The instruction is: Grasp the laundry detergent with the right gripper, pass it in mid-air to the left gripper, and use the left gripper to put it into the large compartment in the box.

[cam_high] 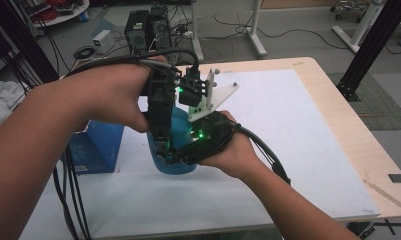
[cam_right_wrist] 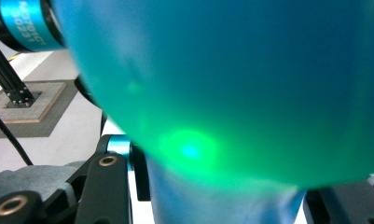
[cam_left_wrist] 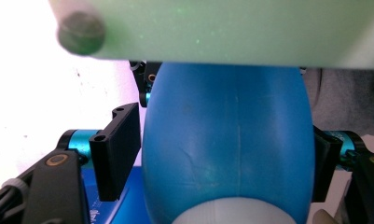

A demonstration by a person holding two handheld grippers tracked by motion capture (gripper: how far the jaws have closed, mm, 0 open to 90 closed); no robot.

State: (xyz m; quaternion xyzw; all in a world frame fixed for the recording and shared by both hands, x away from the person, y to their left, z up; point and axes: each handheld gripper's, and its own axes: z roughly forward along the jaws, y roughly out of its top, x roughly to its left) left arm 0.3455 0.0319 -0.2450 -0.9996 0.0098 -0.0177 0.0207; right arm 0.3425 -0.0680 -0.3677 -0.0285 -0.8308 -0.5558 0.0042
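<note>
A blue plastic bottle point(cam_high: 180, 131) is held over the white table mat between my two grippers. My left gripper point(cam_high: 163, 144) comes down on it from above. In the left gripper view the bottle's rounded body point(cam_left_wrist: 226, 140) fills the gap, and the black pads point(cam_left_wrist: 115, 156) stand against both of its sides. My right gripper point(cam_high: 182, 156) reaches in from the right, low on the bottle. In the right gripper view the right gripper point(cam_right_wrist: 222, 203) is shut on a narrower part of the bottle point(cam_right_wrist: 231, 84), lit by a green glow. Its pale three-cornered plate point(cam_left_wrist: 222, 28) hangs across the top of the left gripper view.
A blue box point(cam_high: 95, 145) stands on the mat point(cam_high: 288, 140) just left of the bottle. Black cables point(cam_high: 68, 200) hang off the near left edge. The wooden table edge point(cam_high: 368, 150) runs down the right, with a dark frame post point(cam_high: 373, 45) beyond it.
</note>
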